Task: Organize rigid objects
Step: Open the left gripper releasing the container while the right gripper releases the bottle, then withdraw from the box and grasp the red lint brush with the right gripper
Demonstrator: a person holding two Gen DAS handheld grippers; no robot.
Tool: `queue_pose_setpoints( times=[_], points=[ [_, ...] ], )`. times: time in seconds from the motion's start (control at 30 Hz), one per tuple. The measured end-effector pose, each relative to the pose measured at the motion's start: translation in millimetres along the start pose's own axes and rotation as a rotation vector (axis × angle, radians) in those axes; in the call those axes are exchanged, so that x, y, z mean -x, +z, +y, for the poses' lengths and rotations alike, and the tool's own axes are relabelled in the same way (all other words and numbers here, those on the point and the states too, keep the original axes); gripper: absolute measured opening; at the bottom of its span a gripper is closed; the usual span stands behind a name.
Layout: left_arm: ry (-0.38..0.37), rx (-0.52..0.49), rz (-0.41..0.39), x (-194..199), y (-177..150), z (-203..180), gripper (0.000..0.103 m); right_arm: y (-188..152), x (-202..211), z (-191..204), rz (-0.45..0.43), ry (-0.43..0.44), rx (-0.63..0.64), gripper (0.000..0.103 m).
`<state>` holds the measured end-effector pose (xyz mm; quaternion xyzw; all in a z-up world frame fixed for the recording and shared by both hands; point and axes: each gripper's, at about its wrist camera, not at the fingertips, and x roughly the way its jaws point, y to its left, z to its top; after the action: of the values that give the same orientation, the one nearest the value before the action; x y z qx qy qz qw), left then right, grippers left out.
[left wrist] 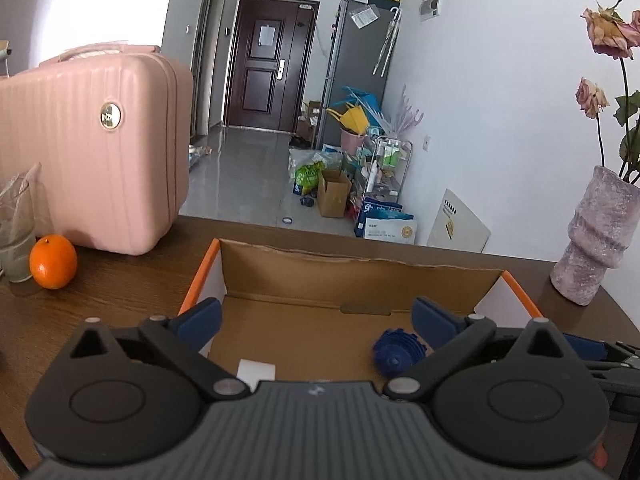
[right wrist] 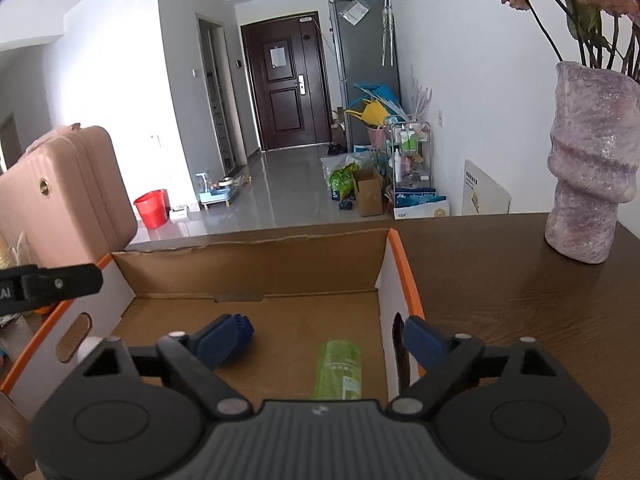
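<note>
An open cardboard box (left wrist: 360,270) with orange edges stands on the wooden table, also seen in the right wrist view as the box (right wrist: 248,264). On its floor lie a dark blue ribbed object (left wrist: 396,350), a small white block (left wrist: 256,372) and a green translucent bottle (right wrist: 339,368) on its side. The blue ribbed object (right wrist: 245,326) shows partly behind a finger in the right view. My left gripper (left wrist: 316,320) is open above the box, nothing between its blue fingers. My right gripper (right wrist: 320,336) is open too, over the bottle without touching it.
A pink hard case (left wrist: 92,148) stands at the back left with an orange (left wrist: 53,261) and a glass cup (left wrist: 16,232) beside it. A mauve vase (left wrist: 592,236) with dried roses stands on the right. The table's far edge lies just behind the box.
</note>
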<state>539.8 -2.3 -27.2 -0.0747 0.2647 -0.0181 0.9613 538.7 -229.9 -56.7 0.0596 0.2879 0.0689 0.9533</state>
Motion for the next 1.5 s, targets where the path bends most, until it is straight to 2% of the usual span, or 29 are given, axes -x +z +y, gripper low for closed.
queue_pose_setpoints(
  times=[0.17, 0.33, 0.47, 0.63, 0.83, 1.13, 1.5],
  points=[
    [0.006, 0.001, -0.002, 5.0, 3.3, 2.2, 0.103, 2.6, 7.9, 0.7, -0.024, -0.007, 0.0, 0.098],
    [0.011, -0.001, -0.055, 30.4, 3.0, 6.3, 0.103, 3.1, 32.1, 3.9, -0.078, 0.005, 0.006, 0.101],
    [0.017, -0.001, -0.072, 52.9, -6.2, 10.8, 0.103, -3.6, 58.6, 8.1, -0.12, 0.013, 0.012, 0.103],
    [0.053, 0.001, -0.097, 86.6, -24.7, 19.0, 0.103, -20.4, 90.8, 13.0, -0.132, 0.027, 0.026, 0.103],
    [0.069, -0.018, -0.103, 129.4, -46.4, 30.3, 0.103, -47.0, 129.5, 27.9, -0.117, 0.057, 0.057, 0.103],
    [0.064, -0.045, -0.053, 194.5, -80.0, 45.9, 0.103, -94.7, 184.6, 58.9, -0.08, 0.113, 0.121, 0.103],
    [0.073, -0.032, 0.054, 235.1, -134.5, 70.2, 0.103, -162.9, 222.1, 90.8, 0.062, 0.169, 0.211, 0.103]
  ],
)
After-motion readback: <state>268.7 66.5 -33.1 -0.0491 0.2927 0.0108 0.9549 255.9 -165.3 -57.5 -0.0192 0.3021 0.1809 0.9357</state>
